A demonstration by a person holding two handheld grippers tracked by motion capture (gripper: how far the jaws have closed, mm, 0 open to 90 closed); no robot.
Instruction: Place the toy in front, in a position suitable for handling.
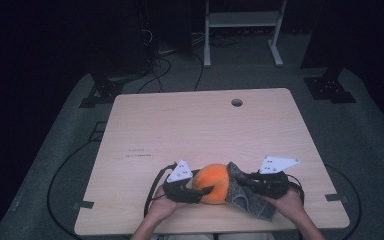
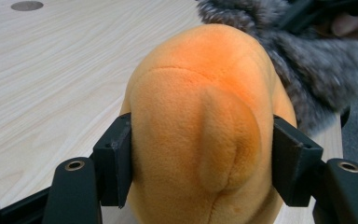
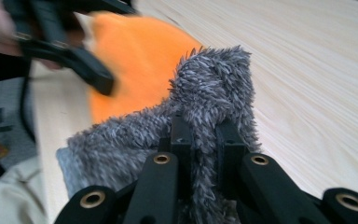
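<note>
An orange plush toy (image 1: 215, 183) lies near the table's front edge, joined to a grey furry cloth (image 1: 245, 195) on its right. My left gripper (image 1: 203, 190) is shut on the orange plush (image 2: 200, 135), with a jaw pressed into each side. My right gripper (image 1: 241, 178) is shut on a pinched fold of the grey furry cloth (image 3: 209, 107). In the right gripper view the orange plush (image 3: 135, 60) sits behind the cloth, with the left gripper's jaw across it. The grey cloth (image 2: 303, 65) shows behind the plush in the left gripper view.
The wooden table (image 1: 200, 130) has a round cable hole (image 1: 237, 102) near its far edge. Black cables run over the floor at the left. A white metal frame (image 1: 242, 30) stands beyond the table.
</note>
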